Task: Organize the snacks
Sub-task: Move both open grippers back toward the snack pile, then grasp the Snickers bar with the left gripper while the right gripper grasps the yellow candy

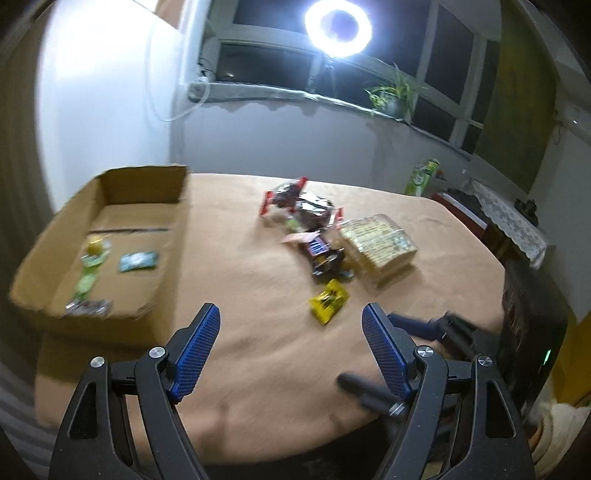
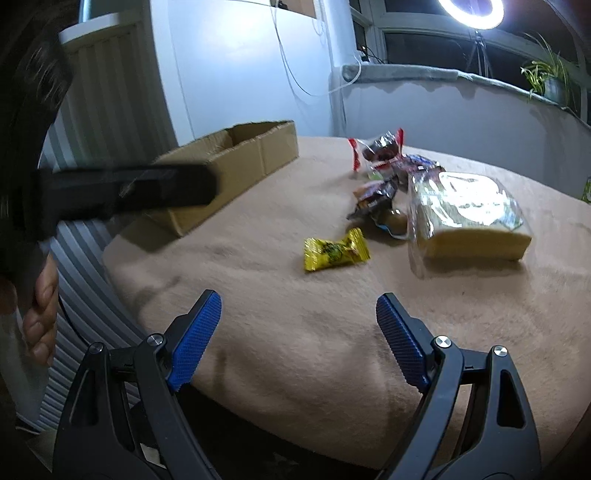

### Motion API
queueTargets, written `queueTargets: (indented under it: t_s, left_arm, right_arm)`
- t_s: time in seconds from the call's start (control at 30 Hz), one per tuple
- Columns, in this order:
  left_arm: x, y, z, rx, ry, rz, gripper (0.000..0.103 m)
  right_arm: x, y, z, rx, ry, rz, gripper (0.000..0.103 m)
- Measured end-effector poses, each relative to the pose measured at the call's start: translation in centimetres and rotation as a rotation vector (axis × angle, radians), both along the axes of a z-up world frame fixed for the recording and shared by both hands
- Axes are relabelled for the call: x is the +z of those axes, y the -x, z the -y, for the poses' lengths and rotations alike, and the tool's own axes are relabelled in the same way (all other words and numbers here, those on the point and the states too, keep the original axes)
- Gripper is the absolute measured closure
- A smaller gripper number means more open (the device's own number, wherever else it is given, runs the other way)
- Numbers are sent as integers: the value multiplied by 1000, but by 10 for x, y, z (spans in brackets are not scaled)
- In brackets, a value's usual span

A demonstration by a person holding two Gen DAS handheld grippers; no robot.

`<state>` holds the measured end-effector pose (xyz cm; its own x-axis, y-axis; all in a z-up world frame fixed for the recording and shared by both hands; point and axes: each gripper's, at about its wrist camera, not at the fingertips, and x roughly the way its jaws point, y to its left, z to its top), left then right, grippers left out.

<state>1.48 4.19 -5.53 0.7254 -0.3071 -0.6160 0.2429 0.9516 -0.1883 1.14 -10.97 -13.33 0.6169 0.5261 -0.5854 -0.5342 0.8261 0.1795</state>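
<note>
A cardboard box (image 1: pixel 147 236) stands at the table's left, also in the right wrist view (image 2: pixel 236 162). It holds a teal packet (image 1: pixel 138 261), green and yellow sweets (image 1: pixel 94 254) and a dark packet (image 1: pixel 88 307). A yellow snack packet (image 1: pixel 328 301) (image 2: pixel 336 250) lies alone near the front. Behind it is a pile of dark and red wrappers (image 1: pixel 310 218) (image 2: pixel 384 166) and a clear pack of yellow wafers (image 1: pixel 380 243) (image 2: pixel 465 218). My left gripper (image 1: pixel 291 325) is open and empty above the cloth. My right gripper (image 2: pixel 299 314) is open and empty, short of the yellow packet.
The table is covered with a tan cloth (image 1: pixel 258 350). A ring light (image 1: pixel 338 27) and a potted plant (image 1: pixel 391 98) stand at the window behind. A dark cabinet (image 1: pixel 532 325) is at the right. The left gripper's body shows blurred in the right wrist view (image 2: pixel 129 188).
</note>
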Motion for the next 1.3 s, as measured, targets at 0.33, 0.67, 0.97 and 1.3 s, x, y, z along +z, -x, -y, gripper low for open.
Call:
queueTargets:
  t_s: [0.33,0.67,0.97,1.3]
  left_arm:
    - [-25,-107,38,-85,35,-201,24]
    - [-41,-153,53,-211,41,-334,40]
    - [-50,-160,46,-244,23,-359,75]
    - [-37,-149,25,-204,85,-312,76]
  right_arm:
    - [-8,-15,-18,-8,71,75,15]
    - [-7,-34,-37,15,110,67,27]
    - [-5,-45,-41,16,134,70,62]
    - [-5,-41,-21,13,114,70,79]
